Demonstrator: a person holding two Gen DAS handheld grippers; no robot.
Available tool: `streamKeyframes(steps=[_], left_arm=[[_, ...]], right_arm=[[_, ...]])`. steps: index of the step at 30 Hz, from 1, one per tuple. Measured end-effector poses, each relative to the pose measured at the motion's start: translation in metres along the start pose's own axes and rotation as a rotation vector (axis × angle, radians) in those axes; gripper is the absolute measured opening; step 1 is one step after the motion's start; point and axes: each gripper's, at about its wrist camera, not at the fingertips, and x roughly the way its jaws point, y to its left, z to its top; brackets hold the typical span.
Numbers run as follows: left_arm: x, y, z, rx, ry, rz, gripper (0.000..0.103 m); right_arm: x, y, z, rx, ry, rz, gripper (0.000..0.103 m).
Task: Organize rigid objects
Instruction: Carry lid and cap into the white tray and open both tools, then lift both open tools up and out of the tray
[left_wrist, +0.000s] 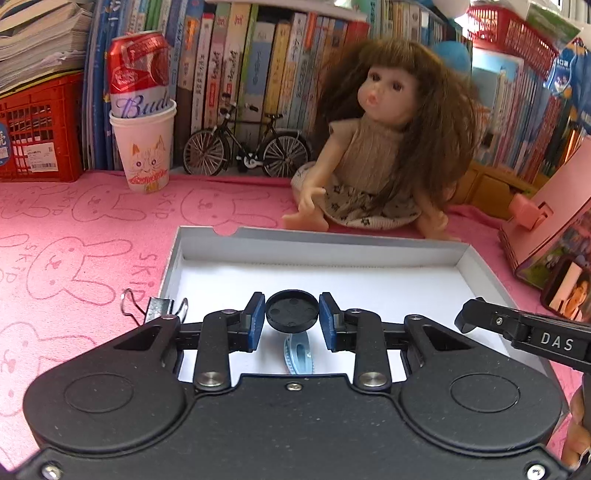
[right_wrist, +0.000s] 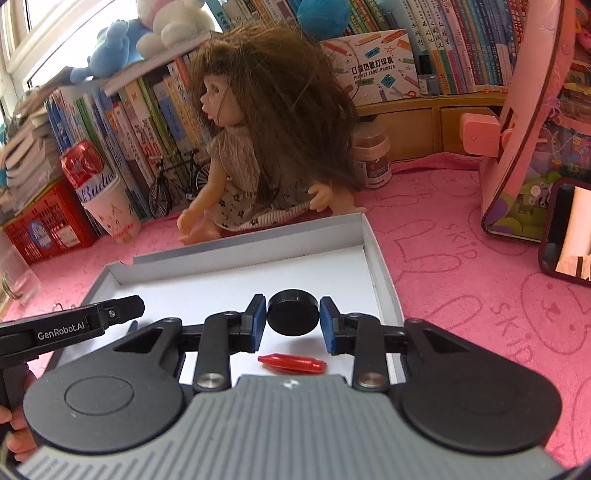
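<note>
My left gripper (left_wrist: 292, 314) is shut on a black round cap (left_wrist: 292, 309), its hollow side facing me, held over the white shallow box (left_wrist: 314, 254). A light blue clip (left_wrist: 298, 353) lies in the box under it. My right gripper (right_wrist: 293, 314) is shut on a black round disc (right_wrist: 293, 312) above the same box (right_wrist: 384, 273). A red plastic piece (right_wrist: 291, 363) lies on the box floor below it. Each view shows the other gripper's finger at its edge, the right one in the left wrist view (left_wrist: 517, 328) and the left one in the right wrist view (right_wrist: 92, 321).
A doll (left_wrist: 384, 147) sits just behind the box. A paper cup (left_wrist: 146, 151) holding a red can (left_wrist: 138, 74), a toy bicycle (left_wrist: 247, 147), a red crate (left_wrist: 37, 129) and books line the back. A binder clip (left_wrist: 155, 306) lies at the box's left edge. A pink stand (right_wrist: 517, 129) is right.
</note>
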Motion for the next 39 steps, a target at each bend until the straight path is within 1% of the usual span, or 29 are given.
streamKeyframes(steps=[3, 8, 10, 12, 13, 14, 15, 16, 19, 24, 26, 33, 37, 39], left_arm=[[0.003, -0.001, 0.001, 0.010, 0.017, 0.007, 0.030], [0.009, -0.001, 0.002, 0.017, 0.067, 0.016, 0.030], [0.009, -0.002, 0.002, 0.017, 0.079, 0.026, 0.030], [0.004, -0.002, 0.002, 0.017, 0.066, 0.028, 0.032], [0.001, -0.002, 0.002, 0.019, 0.057, 0.023, 0.034], [-0.002, -0.002, 0.002, 0.019, 0.048, 0.017, 0.041], [-0.006, -0.002, 0.002, 0.019, 0.039, 0.013, 0.043], [-0.010, -0.002, 0.003, 0.020, 0.030, 0.008, 0.043], [-0.023, -0.003, 0.002, 0.021, 0.009, -0.002, 0.050], [-0.048, -0.007, -0.005, 0.044, -0.023, 0.008, 0.057], [-0.058, -0.007, -0.008, 0.045, -0.034, 0.013, 0.058], [-0.093, -0.007, -0.024, 0.035, -0.065, -0.007, 0.062], [-0.113, -0.011, -0.034, 0.050, -0.094, -0.004, 0.063], [-0.124, -0.014, -0.039, 0.062, -0.112, -0.003, 0.065]], right_arm=[[0.005, 0.004, 0.001, -0.023, 0.037, -0.014, 0.037], [0.006, 0.011, 0.002, -0.060, 0.048, -0.039, 0.037], [0.004, 0.012, 0.002, -0.055, 0.045, -0.031, 0.041], [0.000, 0.012, 0.003, -0.043, 0.031, -0.030, 0.049], [-0.002, 0.012, 0.003, -0.039, 0.023, -0.027, 0.056], [-0.005, 0.012, 0.003, -0.036, 0.016, -0.023, 0.056], [-0.008, 0.012, 0.003, -0.035, 0.012, -0.019, 0.056], [-0.011, 0.013, 0.003, -0.035, 0.010, -0.018, 0.056], [-0.021, 0.017, 0.002, -0.050, -0.005, -0.021, 0.056], [-0.040, 0.022, -0.004, -0.072, -0.035, -0.019, 0.062], [-0.048, 0.024, -0.007, -0.090, -0.042, -0.021, 0.063], [-0.076, 0.032, -0.019, -0.138, -0.081, -0.026, 0.070], [-0.091, 0.037, -0.027, -0.171, -0.096, -0.030, 0.073], [-0.098, 0.039, -0.030, -0.189, -0.105, -0.032, 0.075]])
